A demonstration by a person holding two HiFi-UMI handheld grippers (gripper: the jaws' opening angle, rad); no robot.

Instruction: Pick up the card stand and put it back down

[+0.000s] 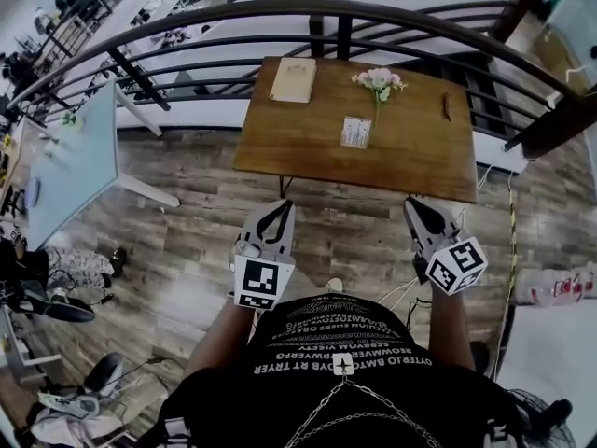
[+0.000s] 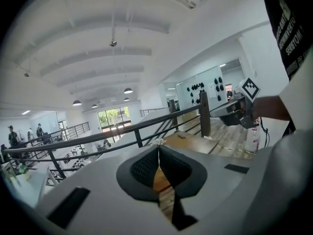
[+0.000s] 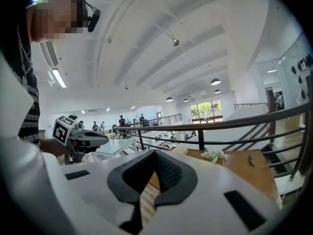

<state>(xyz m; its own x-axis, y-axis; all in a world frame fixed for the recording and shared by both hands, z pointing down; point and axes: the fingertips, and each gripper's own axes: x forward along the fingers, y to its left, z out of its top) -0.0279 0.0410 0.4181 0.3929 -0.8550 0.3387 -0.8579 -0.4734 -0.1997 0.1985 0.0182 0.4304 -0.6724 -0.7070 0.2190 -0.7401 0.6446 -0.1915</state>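
Card stand [image 1: 356, 132] at twelve o'clock is looking light; pinch its top edge; left gripper [image 1: 278, 209] and right gripper [image 1: 418, 205] are showing closed, empty jaws.

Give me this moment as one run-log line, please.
left gripper: shut, empty | right gripper: shut, empty | card stand: on table, untouched

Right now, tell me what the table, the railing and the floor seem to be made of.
Table: wood, mid-brown, satin; grain streaks show.
Railing: probably painted metal; thin dark curved bars with a dull sheen.
Floor: wood-look planks, grey-brown, matte; whether real wood or laminate I cannot tell.
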